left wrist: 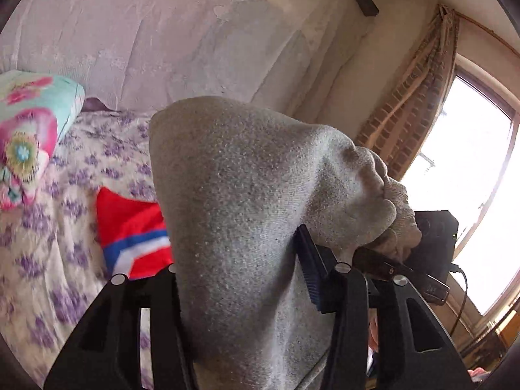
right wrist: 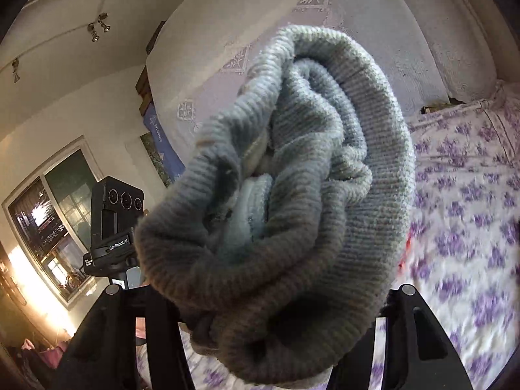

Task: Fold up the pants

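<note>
The grey pants fill the middle of the left wrist view, draped up between my left gripper's black fingers, which are shut on the fabric. In the right wrist view the ribbed waistband or cuff of the pants bunches in thick folds over my right gripper, which is shut on it. Both grippers hold the pants lifted above the bed. The other gripper's camera unit shows to the left in the right wrist view and behind the fabric in the left wrist view.
Below is a bed with a white, purple-flowered sheet. A red, white and blue garment lies on it. A flowered pillow sits at the head. A lace-covered wall, a curtain and a window stand beyond.
</note>
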Demonstrator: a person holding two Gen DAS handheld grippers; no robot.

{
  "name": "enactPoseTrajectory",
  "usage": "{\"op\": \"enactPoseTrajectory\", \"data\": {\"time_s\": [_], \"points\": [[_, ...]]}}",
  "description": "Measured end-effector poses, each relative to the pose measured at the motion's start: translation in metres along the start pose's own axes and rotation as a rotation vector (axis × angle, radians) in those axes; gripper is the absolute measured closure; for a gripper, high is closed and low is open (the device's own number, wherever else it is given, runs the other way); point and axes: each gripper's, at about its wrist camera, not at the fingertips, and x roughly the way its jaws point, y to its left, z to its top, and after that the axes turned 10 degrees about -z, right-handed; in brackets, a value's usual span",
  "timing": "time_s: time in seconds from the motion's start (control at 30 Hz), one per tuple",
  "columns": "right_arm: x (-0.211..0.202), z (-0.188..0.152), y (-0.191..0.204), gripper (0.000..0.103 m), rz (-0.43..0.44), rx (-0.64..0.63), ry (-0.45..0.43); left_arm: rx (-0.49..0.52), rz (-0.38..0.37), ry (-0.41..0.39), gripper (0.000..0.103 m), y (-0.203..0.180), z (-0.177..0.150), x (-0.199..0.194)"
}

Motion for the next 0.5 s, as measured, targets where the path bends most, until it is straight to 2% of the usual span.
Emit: {"op": "enactPoseTrajectory", "data": {"time_s": [0.07,0.1,0.13,0.17,0.2,0.23,0.27,0.3,0.33,0.37,0.4,0.47,0.5], "points": [[0.054,0.018,-0.024,0.035,-0.050,0.003,0.033,-0.034,0.056,0.015,0.043,0.049,0.018,0.037],[0.087,0.018,-0.042,0.018,-0.125,0.024,0.052,-0.050,0.086,0.035,0.034,0.074,0.020,0.053],[0.118,0.013,-0.059,0.003,-0.236,0.051,0.079,-0.086,0.151,0.070,0.029,0.109,0.017,0.077],[0.148,0.006,-0.075,0.003,-0.361,0.052,0.113,-0.147,0.227,0.130,0.023,0.148,0.008,0.102],[0.176,-0.003,-0.088,0.003,-0.477,0.023,0.156,-0.202,0.294,0.202,0.025,0.178,-0.002,0.122],[0.198,-0.012,-0.098,0.012,-0.573,-0.013,0.198,-0.257,0.373,0.275,0.026,0.207,-0.012,0.137],[0.205,-0.017,-0.104,0.014,-0.589,-0.033,0.188,-0.307,0.321,0.254,0.024,0.222,-0.017,0.134],[0.194,-0.019,-0.104,0.014,-0.551,-0.014,0.134,-0.340,0.279,0.192,0.025,0.225,-0.014,0.123],[0.176,-0.020,-0.102,0.013,-0.529,0.004,0.062,-0.345,0.271,0.145,0.025,0.222,-0.009,0.110],[0.152,-0.019,-0.096,0.012,-0.532,0.015,-0.025,-0.346,0.247,0.105,0.025,0.217,-0.005,0.096],[0.125,-0.024,-0.090,0.007,-0.519,0.023,-0.098,-0.354,0.210,0.056,0.022,0.210,-0.002,0.077],[0.073,-0.030,-0.077,0.003,-0.478,0.074,-0.202,-0.355,0.209,-0.032,0.013,0.192,-0.003,0.040],[0.054,-0.034,-0.072,0.003,-0.457,0.105,-0.204,-0.346,0.230,-0.065,0.009,0.177,-0.010,0.021]]}}
